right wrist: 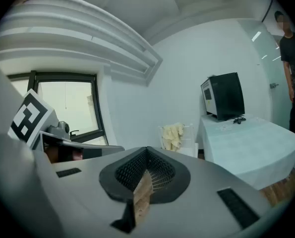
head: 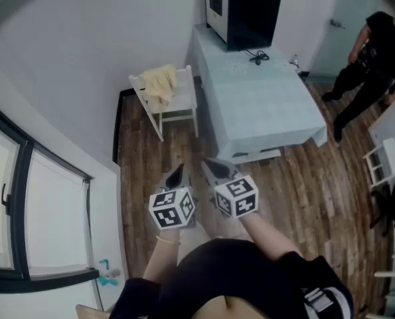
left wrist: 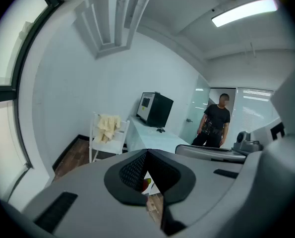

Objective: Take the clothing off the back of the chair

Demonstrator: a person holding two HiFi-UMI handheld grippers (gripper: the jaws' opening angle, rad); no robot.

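Both grippers sit low before your body in the head view. The left gripper [head: 178, 172] and right gripper [head: 214, 167] are side by side, each with its jaws pressed together and nothing in them. Pale yellow clothing [head: 159, 84] hangs over the back of the white chair [head: 178, 106], which stands by the wall just beside the covered table [head: 263, 105]. You stand well apart from it, with bare wood floor [head: 144, 151] between.

Left gripper view: the jaws meet at the tip and are empty. The clothing is on the chair far off, left of the jaws' line.

Right gripper view: the jaws are likewise together and empty. Chair and clothing show beyond the tip, slightly right.

Assessment: nothing of the task is done yet. You have the approach, the opening of a gripper, the grasp and the lift off the chair back all left to do.
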